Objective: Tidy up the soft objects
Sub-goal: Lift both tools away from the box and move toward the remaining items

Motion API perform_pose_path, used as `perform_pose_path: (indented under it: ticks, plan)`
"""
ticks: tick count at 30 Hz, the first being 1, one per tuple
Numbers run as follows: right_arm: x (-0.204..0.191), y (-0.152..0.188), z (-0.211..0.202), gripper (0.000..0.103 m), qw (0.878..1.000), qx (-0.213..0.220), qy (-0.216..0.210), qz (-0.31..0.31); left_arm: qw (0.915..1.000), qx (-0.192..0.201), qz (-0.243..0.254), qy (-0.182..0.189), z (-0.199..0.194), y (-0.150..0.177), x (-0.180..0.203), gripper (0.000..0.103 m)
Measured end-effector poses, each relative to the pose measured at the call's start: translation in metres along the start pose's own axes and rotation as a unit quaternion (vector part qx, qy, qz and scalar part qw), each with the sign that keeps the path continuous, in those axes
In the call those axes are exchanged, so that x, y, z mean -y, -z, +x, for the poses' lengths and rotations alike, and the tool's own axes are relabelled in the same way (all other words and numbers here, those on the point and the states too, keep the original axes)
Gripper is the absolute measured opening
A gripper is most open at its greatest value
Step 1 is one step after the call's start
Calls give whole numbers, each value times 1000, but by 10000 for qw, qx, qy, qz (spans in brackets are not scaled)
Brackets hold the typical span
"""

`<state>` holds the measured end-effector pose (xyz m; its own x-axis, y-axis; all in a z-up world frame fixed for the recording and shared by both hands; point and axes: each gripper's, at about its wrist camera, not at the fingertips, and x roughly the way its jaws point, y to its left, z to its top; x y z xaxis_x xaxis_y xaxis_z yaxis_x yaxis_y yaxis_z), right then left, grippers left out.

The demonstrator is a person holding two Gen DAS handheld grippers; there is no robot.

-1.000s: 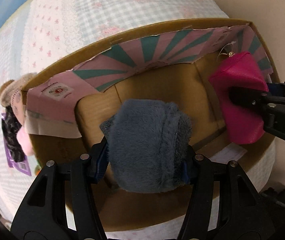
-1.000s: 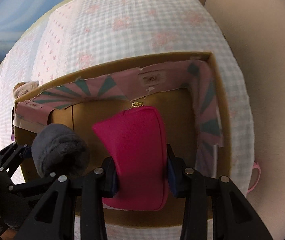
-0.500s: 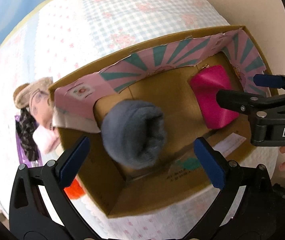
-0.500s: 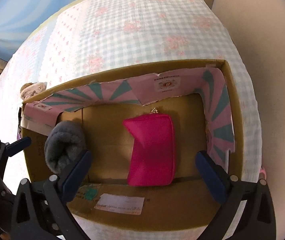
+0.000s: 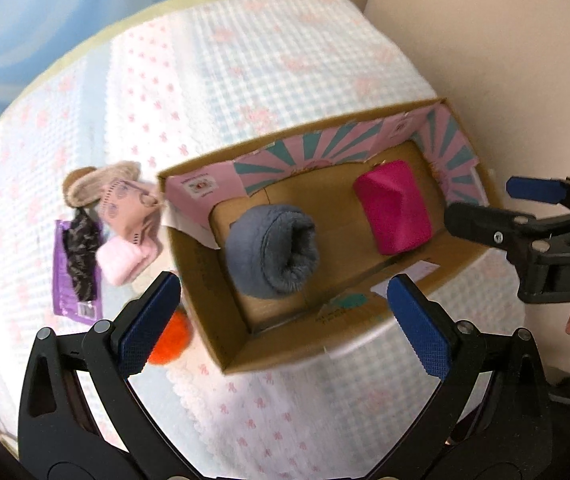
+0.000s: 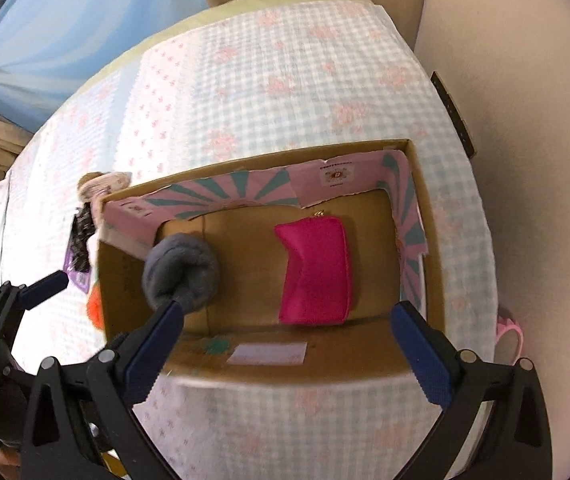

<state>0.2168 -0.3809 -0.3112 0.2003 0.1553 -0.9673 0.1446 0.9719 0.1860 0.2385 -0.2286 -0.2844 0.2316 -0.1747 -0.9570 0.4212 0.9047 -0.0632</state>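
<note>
On the bed (image 5: 245, 60), left of the cardboard box (image 5: 205, 312), I see a purple packet (image 5: 63, 276), a pink roll (image 5: 121, 260) and an orange ball (image 5: 169, 340). My left gripper (image 5: 281, 320), jaws just opened wide and empty, hangs above the grey rolled sock (image 5: 271, 256) lying in the box. The magenta pouch (image 6: 315, 272) lies apart to its right, under my right gripper (image 6: 285, 348), likewise just opened wide.

Sock roll (image 5: 272, 255) left of pouch (image 5: 393, 207), seemingly inside box (image 5: 221, 344)
</note>
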Motion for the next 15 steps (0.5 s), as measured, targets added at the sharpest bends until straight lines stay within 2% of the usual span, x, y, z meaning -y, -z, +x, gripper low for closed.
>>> perform_pose_path:
  ticks: [8, 15]
  plan:
    - [-18, 28, -64, 103, 9996, 289, 17, -65, 9983, 586, -53, 14, -85, 22, -6, 103]
    - [-45, 60, -137, 103, 9962, 849, 113, -132, 9916, 1267, -277, -31, -173, 53, -20, 103]
